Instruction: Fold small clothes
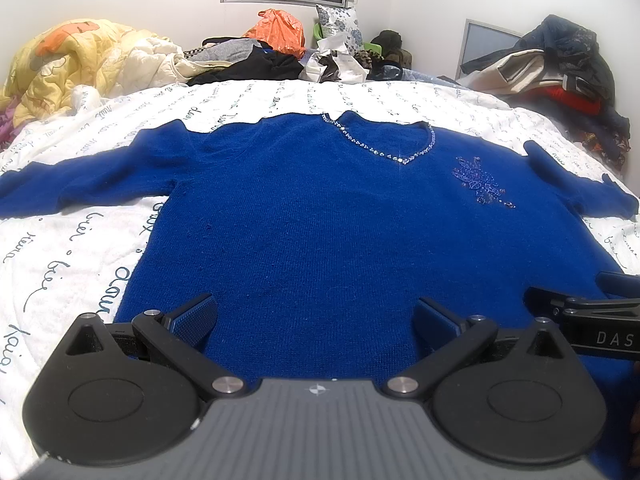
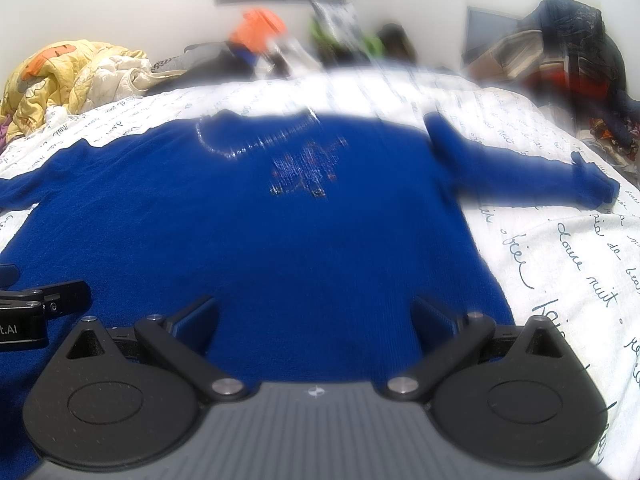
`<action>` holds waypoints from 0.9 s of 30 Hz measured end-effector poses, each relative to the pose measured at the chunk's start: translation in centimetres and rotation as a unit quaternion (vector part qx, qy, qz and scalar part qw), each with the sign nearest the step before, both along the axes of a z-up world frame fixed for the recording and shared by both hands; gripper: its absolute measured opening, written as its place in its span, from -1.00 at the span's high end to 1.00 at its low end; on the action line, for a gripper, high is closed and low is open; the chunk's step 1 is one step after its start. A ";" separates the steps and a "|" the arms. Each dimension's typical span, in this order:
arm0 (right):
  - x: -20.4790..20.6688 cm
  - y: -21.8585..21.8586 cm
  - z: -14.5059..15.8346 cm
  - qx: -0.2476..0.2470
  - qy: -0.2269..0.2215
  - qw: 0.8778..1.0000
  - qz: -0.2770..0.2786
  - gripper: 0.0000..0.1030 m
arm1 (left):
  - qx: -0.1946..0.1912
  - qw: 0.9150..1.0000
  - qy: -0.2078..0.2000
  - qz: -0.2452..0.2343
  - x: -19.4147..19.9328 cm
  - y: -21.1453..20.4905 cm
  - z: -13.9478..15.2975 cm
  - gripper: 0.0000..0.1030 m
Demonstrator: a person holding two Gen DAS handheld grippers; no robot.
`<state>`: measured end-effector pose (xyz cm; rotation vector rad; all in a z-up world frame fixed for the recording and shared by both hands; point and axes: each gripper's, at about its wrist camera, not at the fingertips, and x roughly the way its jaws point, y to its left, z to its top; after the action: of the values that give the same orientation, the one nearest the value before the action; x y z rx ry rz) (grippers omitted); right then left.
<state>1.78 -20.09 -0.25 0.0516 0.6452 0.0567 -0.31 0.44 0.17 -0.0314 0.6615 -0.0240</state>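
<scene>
A blue knit sweater lies flat on the bedspread, sleeves spread. It looks soft, limp and light; pinch the hem. Left gripper and right gripper gape wide, empty.

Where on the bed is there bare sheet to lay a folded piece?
Bare printed sheet lies left of the blue sweater below its sleeve, and right of it. A strip runs above the neckline. The headboard end is crowded with a clothes pile and yellow quilt.
</scene>
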 end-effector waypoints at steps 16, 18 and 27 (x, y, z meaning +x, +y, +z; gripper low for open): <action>0.0 0.0 0.0 -0.001 0.000 1.000 -0.001 -1.00 | 0.000 1.000 0.000 0.000 0.0 0.0 0.0 -1.00; 0.0 0.0 0.0 -0.001 0.000 1.000 -0.002 -1.00 | 0.002 1.000 0.000 0.000 0.0 -0.1 0.0 -1.00; -0.1 -0.2 0.3 -0.004 0.013 1.000 0.012 -1.00 | 0.010 1.000 0.003 -0.001 0.0 -0.2 -0.1 -1.00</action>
<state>1.65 -20.34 0.09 0.0375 0.6719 0.0766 -0.26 0.29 0.11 -0.0126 0.6679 -0.0191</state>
